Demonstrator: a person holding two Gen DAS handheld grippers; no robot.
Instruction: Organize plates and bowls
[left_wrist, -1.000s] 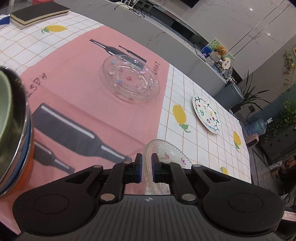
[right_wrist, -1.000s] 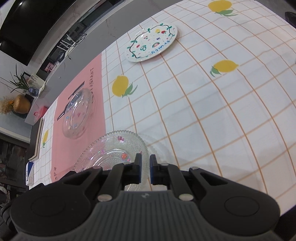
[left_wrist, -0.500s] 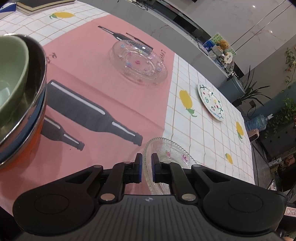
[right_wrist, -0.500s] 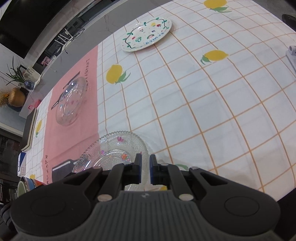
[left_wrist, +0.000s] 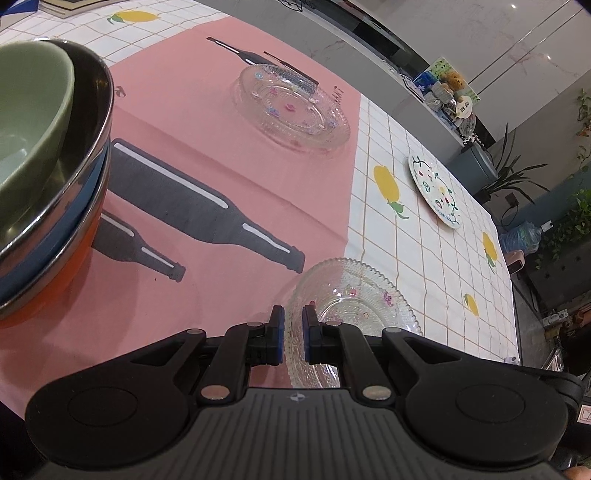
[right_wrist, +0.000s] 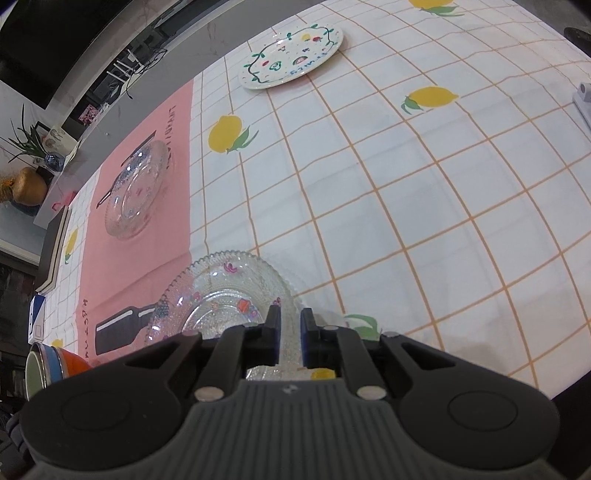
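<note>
On your far left sits a stack of bowls (left_wrist: 48, 177), a green one inside a shiny metal one, with blue and orange ones under it. That part looks tidy already. Next comes a glass plate (left_wrist: 293, 107) lying alone on the pink cloth (left_wrist: 207, 155). Then comes the near glass plate (left_wrist: 351, 306), right in front of you, where pink meets the white squares. Your left gripper (left_wrist: 293, 326) pinches its left rim. Your right gripper (right_wrist: 288, 334) pinches its right rim, and those jaws have just opened a tiny bit, with the glass between them. Far to the right lies a painted plate (right_wrist: 291, 55) by itself. So I think three plates still need a home.

The left view shows the bowls big and close. The right view shows only a sliver of them, but it shows the painted plate's drawings much better.
</note>
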